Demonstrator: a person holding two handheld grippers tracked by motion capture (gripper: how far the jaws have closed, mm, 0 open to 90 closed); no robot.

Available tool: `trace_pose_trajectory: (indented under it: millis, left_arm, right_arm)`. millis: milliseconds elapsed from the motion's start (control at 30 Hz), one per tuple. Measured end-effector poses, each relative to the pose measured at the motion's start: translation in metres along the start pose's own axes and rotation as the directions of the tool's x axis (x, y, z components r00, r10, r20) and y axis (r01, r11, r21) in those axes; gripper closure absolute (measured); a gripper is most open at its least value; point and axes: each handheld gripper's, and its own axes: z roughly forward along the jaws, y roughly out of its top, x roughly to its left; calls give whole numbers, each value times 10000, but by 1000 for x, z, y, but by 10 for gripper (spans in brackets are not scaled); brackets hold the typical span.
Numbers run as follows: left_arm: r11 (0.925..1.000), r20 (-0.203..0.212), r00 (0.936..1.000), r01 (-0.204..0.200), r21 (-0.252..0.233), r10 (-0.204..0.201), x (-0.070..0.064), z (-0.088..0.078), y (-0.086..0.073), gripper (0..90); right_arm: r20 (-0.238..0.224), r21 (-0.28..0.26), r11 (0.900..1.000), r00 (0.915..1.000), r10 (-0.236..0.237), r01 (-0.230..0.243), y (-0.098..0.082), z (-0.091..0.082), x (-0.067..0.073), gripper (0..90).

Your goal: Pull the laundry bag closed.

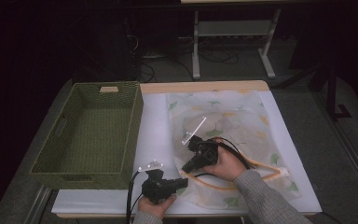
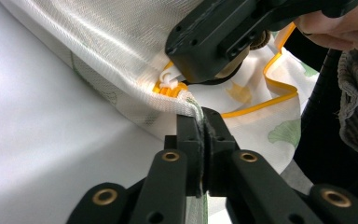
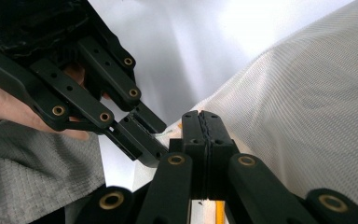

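White-covered bench [image 1: 154, 140] w/ a green woven rectangular basket [image 1: 91, 135] at left; a white mesh laundry bag w/ leaf print & orange zipper trim [image 1: 233, 126] lies flat at centre-right. Right claw [image 1: 189, 164], hand angled toward the bag's near-left corner, is clamped tight on the mesh edge by the zipper. Left claw [image 1: 182, 183], held level just beside it, pinches the same corner's edge [image 2: 186, 105], jaws near closed.

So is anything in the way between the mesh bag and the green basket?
Nothing visible. The mesh bag lies right of the green basket, with bare white tabletop between them. Both grippers pinch the bag's near corner.
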Motion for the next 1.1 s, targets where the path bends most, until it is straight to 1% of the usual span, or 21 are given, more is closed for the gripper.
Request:
trace_pose_trajectory:
  millis: [33,67,100,167,233,267,300,333,367,433,467,500,533,567,667,800,833,967,1000,1033,1100]
  left_arm:
    - [10000,0,10000,0,0,0,0,0,0,756]
    - [9998,-14,9998,177,-21,-177,2,-2,2,756]
    - [9996,2,9996,269,-39,-269,3,-2,3,708]
    - [9989,28,9989,479,-27,-479,4,-3,5,656]
    - [9984,75,9983,571,-21,-570,6,-3,7,654]
    - [9984,80,9984,568,21,-568,6,-3,8,664]
    - [9986,60,9986,532,42,-533,7,-4,8,743]
    - [9983,89,9983,581,22,-581,8,-4,8,743]
    - [9984,182,9982,567,20,-567,10,-5,8,806]
    - [9987,193,9986,502,-2,-502,10,-6,8,819]
    - [9988,237,9985,490,-32,-490,10,-7,9,833]
    - [9993,267,9990,370,-41,-368,9,-8,9,845]
    - [9993,267,9990,370,-41,-368,9,-8,9,848]
    - [9993,308,9989,359,-85,-357,9,-8,10,851]
    - [9997,324,9992,225,-38,-223,6,-10,11,854]
    - [9998,402,9990,184,-117,-179,3,-12,12,858]
    - [9999,374,9992,145,-91,-142,3,-12,13,857]
    - [9999,386,9992,92,-86,-89,1,-11,12,857]
    - [10000,335,9994,49,-59,-47,0,-12,12,857]
    - [9999,316,9995,57,-117,-53,0,-12,12,858]
    - [9995,206,9997,122,-287,-117,1,-17,14,859]
  right_arm:
    - [0,0,10000,10000,0,0,0,0,0,895]
    - [-38,-12,10000,10000,-13,13,0,-1,0,895]
    - [-26,-49,10000,10000,-27,27,0,-2,2,896]
    - [-98,-43,10000,9999,-34,34,0,-3,4,896]
    - [-106,-7,10000,9999,-13,13,-1,-4,5,896]
    - [-252,1,10000,9997,52,-52,-1,-4,6,896]
    - [-263,-30,10000,9996,78,-79,-2,-4,7,896]
    - [-263,-30,10000,9996,78,-79,-2,-4,7,896]
    - [-261,-89,9999,9996,146,-148,-4,-5,7,896]
    - [-272,-132,9997,9995,179,-183,-5,-6,7,896]
    - [-295,-162,9995,9992,276,-281,-6,-6,6,897]
    - [-415,-315,9982,9979,502,-515,-9,-7,5,897]
    - [-415,-315,9982,9979,502,-515,-9,-7,5,897]
    - [-456,-449,9964,9965,694,-714,-11,-8,5,897]
    - [-489,-552,9958,9963,700,-727,-13,-10,6,898]
    - [-620,-742,9917,9930,1005,-1050,-18,-14,4,898]
    - [-681,-789,9910,9923,1033,-1086,-20,-15,4,899]
    - [-627,-780,9912,9928,1020,-1067,-22,-15,6,899]
    - [-686,-841,9896,9914,1112,-1168,-23,-16,6,899]
    - [-666,-837,9898,9918,1095,-1149,-24,-17,6,899]
    - [-341,-809,9900,9930,1133,-1157,-29,-18,7,899]
